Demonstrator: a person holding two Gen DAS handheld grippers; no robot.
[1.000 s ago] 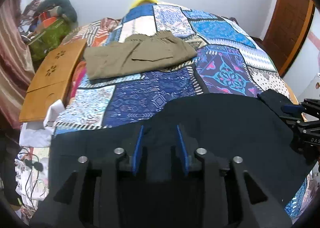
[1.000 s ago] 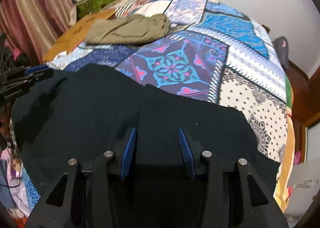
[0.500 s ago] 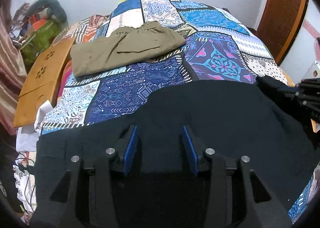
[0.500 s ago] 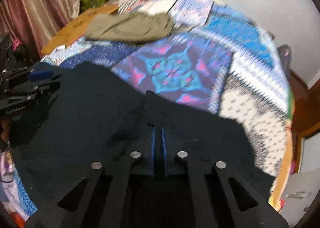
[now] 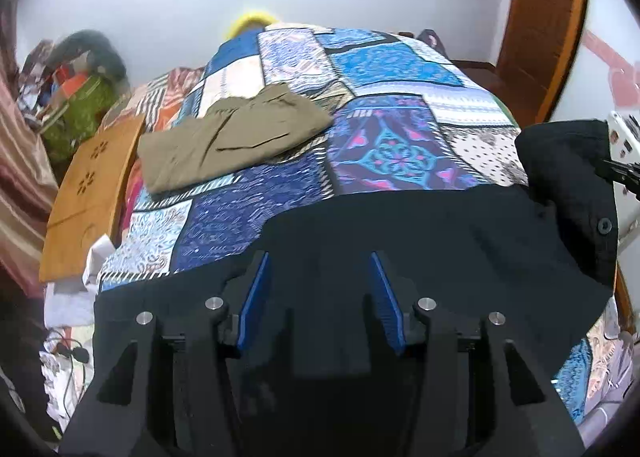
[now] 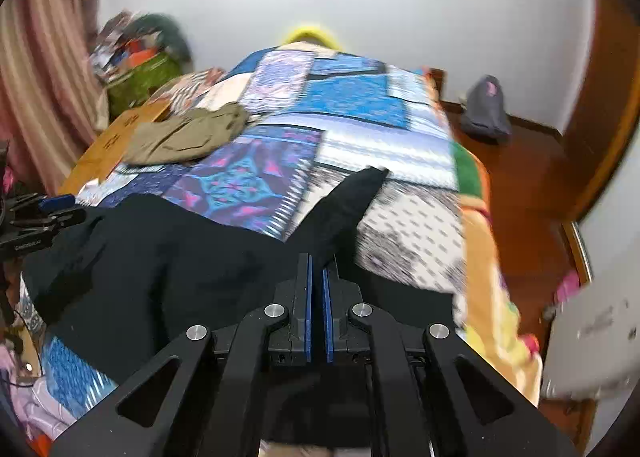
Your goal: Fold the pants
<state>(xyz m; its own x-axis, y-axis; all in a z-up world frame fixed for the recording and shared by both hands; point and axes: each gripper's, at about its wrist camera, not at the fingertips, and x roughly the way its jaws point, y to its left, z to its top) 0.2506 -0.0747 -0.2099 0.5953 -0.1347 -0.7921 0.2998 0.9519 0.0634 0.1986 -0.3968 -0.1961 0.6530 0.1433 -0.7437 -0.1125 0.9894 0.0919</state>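
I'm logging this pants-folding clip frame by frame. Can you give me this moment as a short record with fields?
surface: bed with patchwork quilt
item being folded: black pants, spread across the near end of the bed
right gripper: shut on a raised fold of the black pants
left gripper: jaws opening, held over the black pants, not pinching the cloth
already folded: olive pants, farther up the quilt
beside the bed: wooden board
fold status: one edge lifted, not yet laid over

Left gripper [image 5: 318, 277] angled downward, blue pads well apart, jaws opening, dark cloth beneath them unpinched, right gripper [image 6: 316, 269] tilted downward, pads clamped together on black fabric
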